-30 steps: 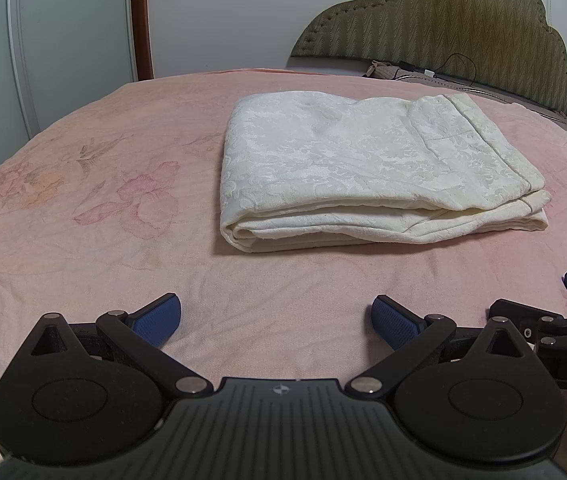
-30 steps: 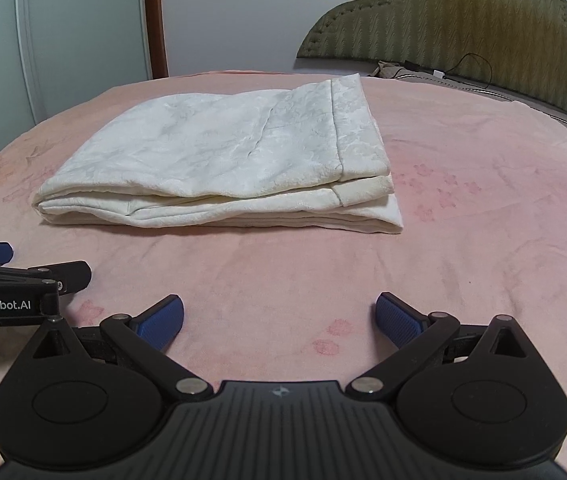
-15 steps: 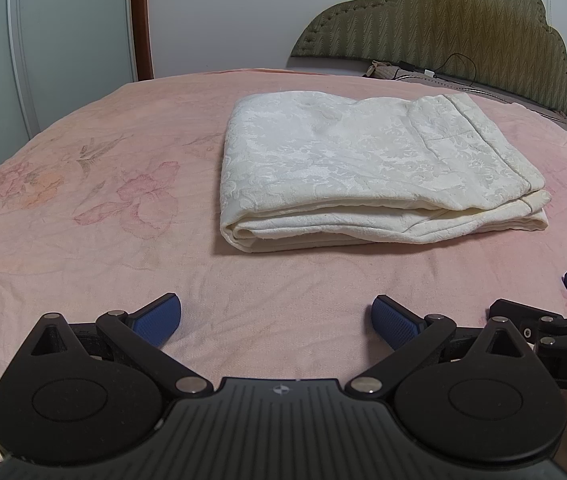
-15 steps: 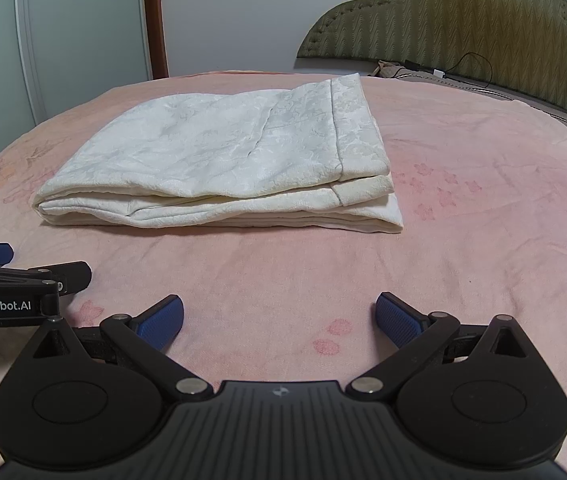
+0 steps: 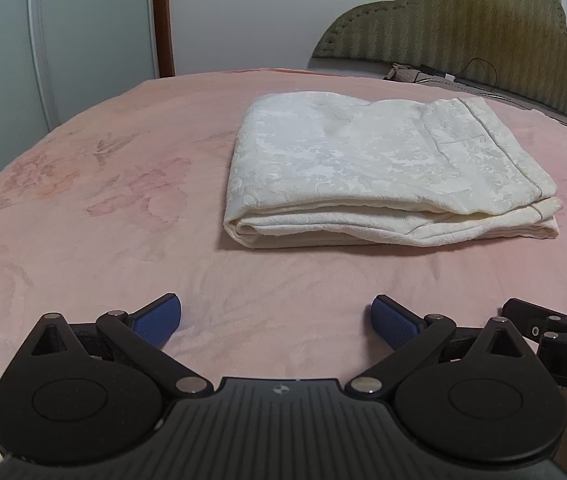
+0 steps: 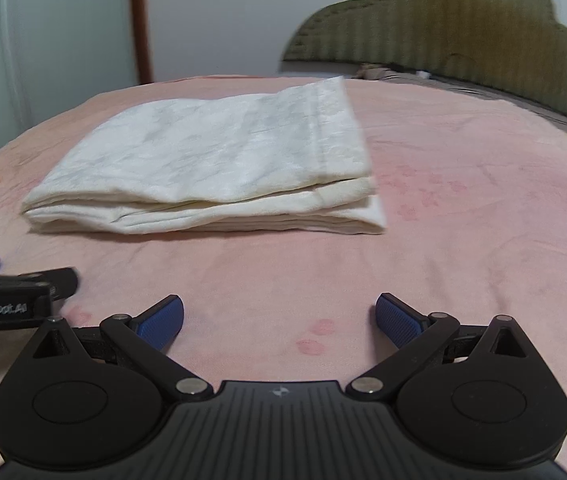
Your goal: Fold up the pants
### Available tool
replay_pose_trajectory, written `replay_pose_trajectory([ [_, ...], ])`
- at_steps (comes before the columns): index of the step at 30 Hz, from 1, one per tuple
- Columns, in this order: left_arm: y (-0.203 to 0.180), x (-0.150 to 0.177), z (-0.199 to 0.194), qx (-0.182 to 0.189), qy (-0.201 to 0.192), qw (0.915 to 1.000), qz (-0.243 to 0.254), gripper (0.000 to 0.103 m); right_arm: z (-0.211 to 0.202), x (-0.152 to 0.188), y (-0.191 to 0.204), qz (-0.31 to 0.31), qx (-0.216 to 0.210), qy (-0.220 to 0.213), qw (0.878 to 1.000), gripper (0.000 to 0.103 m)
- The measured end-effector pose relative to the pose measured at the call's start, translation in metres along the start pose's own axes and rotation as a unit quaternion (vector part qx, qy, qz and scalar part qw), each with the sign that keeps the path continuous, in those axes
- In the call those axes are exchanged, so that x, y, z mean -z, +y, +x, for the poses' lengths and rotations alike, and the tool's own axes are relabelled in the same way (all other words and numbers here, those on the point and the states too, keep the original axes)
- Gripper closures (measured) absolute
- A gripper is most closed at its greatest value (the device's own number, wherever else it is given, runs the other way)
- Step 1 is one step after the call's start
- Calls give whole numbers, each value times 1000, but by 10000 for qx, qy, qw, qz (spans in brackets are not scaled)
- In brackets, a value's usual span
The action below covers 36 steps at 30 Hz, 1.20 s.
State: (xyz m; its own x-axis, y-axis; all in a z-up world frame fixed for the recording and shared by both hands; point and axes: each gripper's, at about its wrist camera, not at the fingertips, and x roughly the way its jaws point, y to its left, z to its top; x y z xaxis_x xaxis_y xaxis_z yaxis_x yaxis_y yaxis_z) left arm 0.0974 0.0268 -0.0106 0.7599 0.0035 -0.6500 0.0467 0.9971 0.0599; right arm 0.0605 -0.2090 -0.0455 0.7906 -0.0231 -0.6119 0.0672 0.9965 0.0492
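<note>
Cream white pants (image 5: 383, 168) lie folded into a thick flat rectangle on the pink bed cover (image 5: 103, 208). My left gripper (image 5: 276, 318) stands open above the cover, well short of the stack's near edge, holding nothing. In the right wrist view the same folded pants (image 6: 219, 164) sit ahead and to the left. My right gripper (image 6: 279, 318) is open and empty too, back from the stack. Each gripper's blue-tipped side shows at the edge of the other's view, the right one (image 5: 563, 320) and the left one (image 6: 15, 284).
An olive padded headboard (image 5: 475, 28) rises at the back right, with a cable and small items at its foot (image 5: 443, 76). White wardrobe doors (image 5: 83, 32) and a brown door frame (image 5: 161, 16) stand beyond the bed's far left edge.
The right wrist view has turned blurred and shifted slightly, with the pants sitting a little further left and the headboard lower. The left gripper has stayed put.
</note>
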Motion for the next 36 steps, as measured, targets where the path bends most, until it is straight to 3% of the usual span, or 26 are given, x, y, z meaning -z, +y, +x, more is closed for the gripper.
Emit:
replay_pose_trajectory([
  [36, 2, 3, -2, 54, -12, 10000, -49, 0, 0, 1, 0, -98, -44, 49, 9999, 0],
])
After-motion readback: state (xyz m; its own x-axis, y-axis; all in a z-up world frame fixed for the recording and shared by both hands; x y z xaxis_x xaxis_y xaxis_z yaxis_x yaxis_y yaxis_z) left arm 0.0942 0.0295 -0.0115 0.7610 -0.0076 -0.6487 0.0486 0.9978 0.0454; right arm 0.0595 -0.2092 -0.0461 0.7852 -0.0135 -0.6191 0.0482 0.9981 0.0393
